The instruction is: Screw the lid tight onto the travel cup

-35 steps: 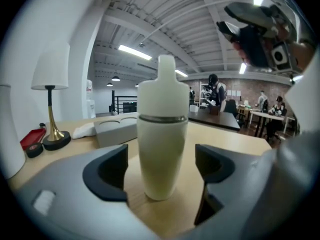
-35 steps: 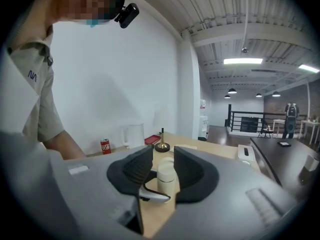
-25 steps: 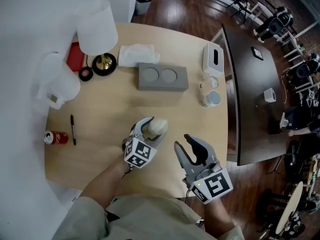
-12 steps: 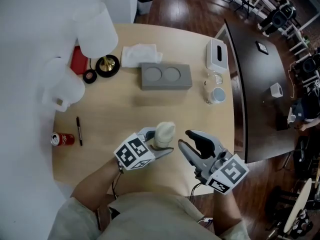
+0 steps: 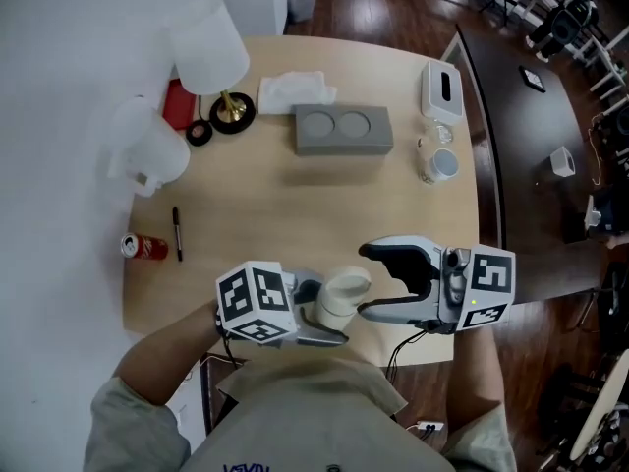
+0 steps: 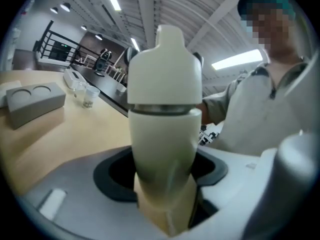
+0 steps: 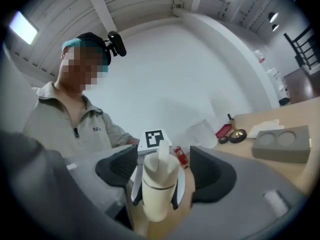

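Left hand-held gripper [image 5: 332,315] [image 6: 165,194]: clamped on the lower body of the travel cup [image 5: 342,295] [image 6: 164,134], with a jaw on each side of it.

Cup is cream, smooth, and narrows toward the base. A thin dark seam rings it where the lid [image 6: 165,66] [image 7: 160,168] meets the body. The lid is the same cream colour and domed, with a flat spout sticking out of the top.

Position: held in the air over the near edge of the tabletop [image 5: 295,205], close in front of the person's chest and between the two grippers.

Orientation: long axis roughly upright, lid end and spout up, base down inside the left jaws. In the right gripper view the top leans slightly right.

Right hand-held gripper [image 5: 364,281] [image 7: 162,176]: jaws have just been opening and stand wide apart. The cup [image 7: 159,189] sits between them with a gap on both sides, so the pads are not touching it.

Farther back on the tabletop, a grey block with two round recesses [image 5: 343,130] lies well away from the cup.
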Tool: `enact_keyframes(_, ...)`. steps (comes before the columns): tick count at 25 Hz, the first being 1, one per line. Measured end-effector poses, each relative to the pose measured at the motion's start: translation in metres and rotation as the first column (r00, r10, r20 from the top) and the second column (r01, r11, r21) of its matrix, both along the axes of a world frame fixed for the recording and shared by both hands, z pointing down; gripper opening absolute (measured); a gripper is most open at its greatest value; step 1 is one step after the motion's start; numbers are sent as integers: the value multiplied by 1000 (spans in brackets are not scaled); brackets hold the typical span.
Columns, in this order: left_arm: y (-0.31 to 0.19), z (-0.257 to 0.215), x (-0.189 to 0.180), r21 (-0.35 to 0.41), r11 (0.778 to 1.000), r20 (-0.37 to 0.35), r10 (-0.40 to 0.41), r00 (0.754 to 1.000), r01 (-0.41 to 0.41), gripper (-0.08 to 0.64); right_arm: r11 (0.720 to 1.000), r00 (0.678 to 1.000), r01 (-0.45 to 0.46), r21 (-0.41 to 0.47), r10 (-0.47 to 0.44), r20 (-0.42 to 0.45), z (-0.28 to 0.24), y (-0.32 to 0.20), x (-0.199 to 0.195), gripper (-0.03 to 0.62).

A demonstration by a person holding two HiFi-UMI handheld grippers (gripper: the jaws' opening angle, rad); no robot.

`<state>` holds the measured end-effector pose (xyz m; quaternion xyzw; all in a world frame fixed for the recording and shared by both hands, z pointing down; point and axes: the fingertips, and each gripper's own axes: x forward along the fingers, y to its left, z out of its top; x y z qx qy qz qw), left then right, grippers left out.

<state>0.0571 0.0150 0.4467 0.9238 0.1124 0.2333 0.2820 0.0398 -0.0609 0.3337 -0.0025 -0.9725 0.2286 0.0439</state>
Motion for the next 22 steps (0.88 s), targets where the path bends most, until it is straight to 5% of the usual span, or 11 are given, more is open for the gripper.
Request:
enact_keyframes(7,18,-15,12,35,998,1,47,999,-47,316,991,991,130,30,-129,-48,0,32,-10,322)
enact_keyframes(14,-5,-2,13,157,986,86,-79,993,65,316,995,987,-23,101,38,-154,9,22,-9,275)
enact_keyframes(16,-17,10,11,226,966,176,-165,970,123,316,986,963,-97,133,127,-238,19,16,-8,275)
enact_keyframes(19,-35,32,3,330,919,311,-321,894,216,316,955,887,-241,175,290,-361,36,3,-6,275)
enact_keyframes(22,-44,46,-2,369,881,356,-429,830,297,316,906,803,-376,197,424,-418,47,-4,-7,275)
